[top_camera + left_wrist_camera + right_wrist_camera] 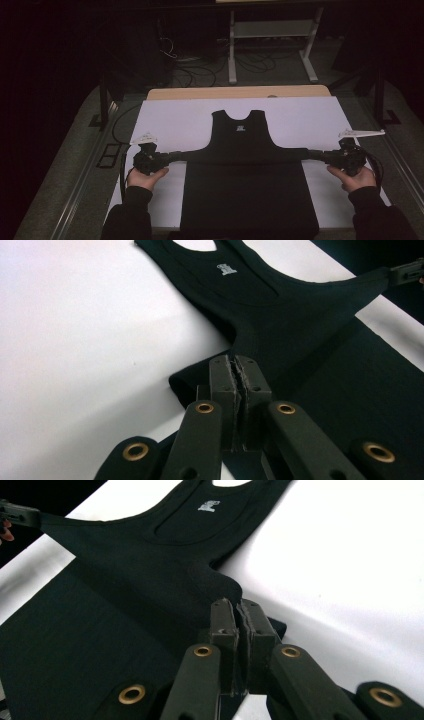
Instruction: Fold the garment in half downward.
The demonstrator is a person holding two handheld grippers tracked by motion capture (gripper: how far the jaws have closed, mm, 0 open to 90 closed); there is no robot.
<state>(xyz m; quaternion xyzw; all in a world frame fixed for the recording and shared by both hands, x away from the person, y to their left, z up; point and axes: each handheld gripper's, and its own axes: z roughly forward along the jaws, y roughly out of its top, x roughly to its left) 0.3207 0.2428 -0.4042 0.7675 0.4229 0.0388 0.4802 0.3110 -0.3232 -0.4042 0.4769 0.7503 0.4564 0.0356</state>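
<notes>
A black tank top (240,135) lies flat on the white table sheet (170,120), neck hole toward the far edge and a small white label (226,269) below it. My left gripper (186,155) is shut on the garment's left side edge under the armhole; its pads (239,362) pinch a fold of black cloth. My right gripper (307,154) is shut on the opposite side edge, cloth caught between its pads (236,607). The fabric is stretched taut between the two. A hand holds each gripper near the table's sides.
A wooden table edge (240,92) shows beyond the white sheet. Behind it stand a white metal frame (270,30) and floor cables (195,70). The garment's wide lower half (247,200) reaches the near table edge. Bare white sheet lies on both sides of the neck.
</notes>
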